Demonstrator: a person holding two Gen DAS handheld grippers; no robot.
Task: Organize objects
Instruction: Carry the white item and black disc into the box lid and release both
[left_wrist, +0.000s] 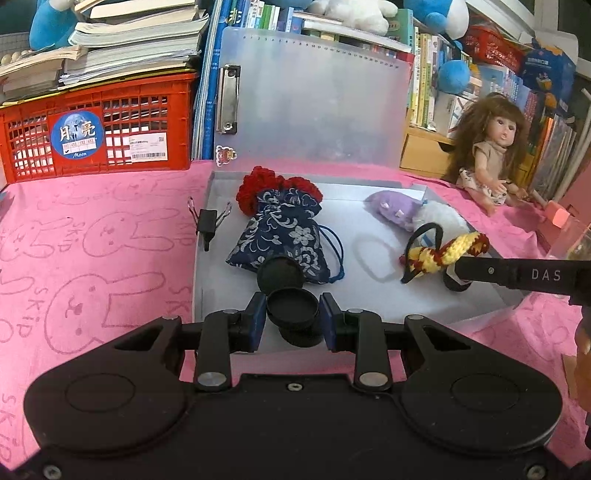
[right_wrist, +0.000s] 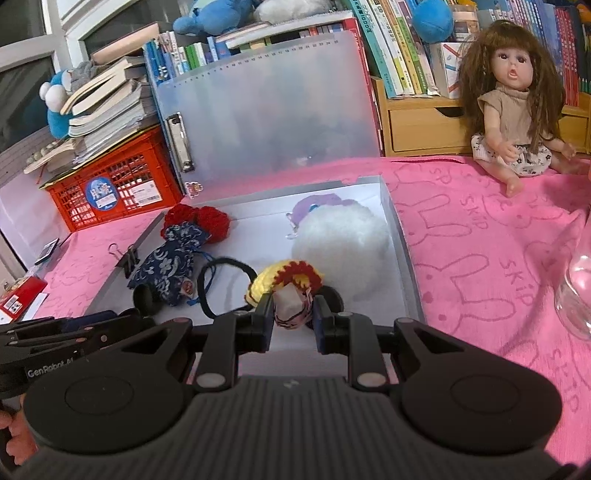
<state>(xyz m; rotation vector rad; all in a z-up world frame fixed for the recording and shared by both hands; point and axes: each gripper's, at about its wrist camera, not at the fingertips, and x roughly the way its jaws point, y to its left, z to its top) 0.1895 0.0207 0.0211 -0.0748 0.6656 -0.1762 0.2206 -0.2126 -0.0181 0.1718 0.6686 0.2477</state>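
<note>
Open translucent box (left_wrist: 207, 199) on pink cloth (left_wrist: 92, 258), lid up. Inside: blue floral pouch (left_wrist: 280, 236) left, white pompom (right_wrist: 340, 240) right. Left gripper (left_wrist: 293, 319) clamped on a small black round jar (left_wrist: 293, 312) over the box's near edge. Right gripper (right_wrist: 293, 314) clamped on a yellow-red crochet hair tie (right_wrist: 284, 282) just before the pompom.

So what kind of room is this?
Probably a child's bedroom or study at home: a brown-haired baby doll sits on a pink bunny-print cloth, with crowded bookshelves and blue plush toys behind.
</note>
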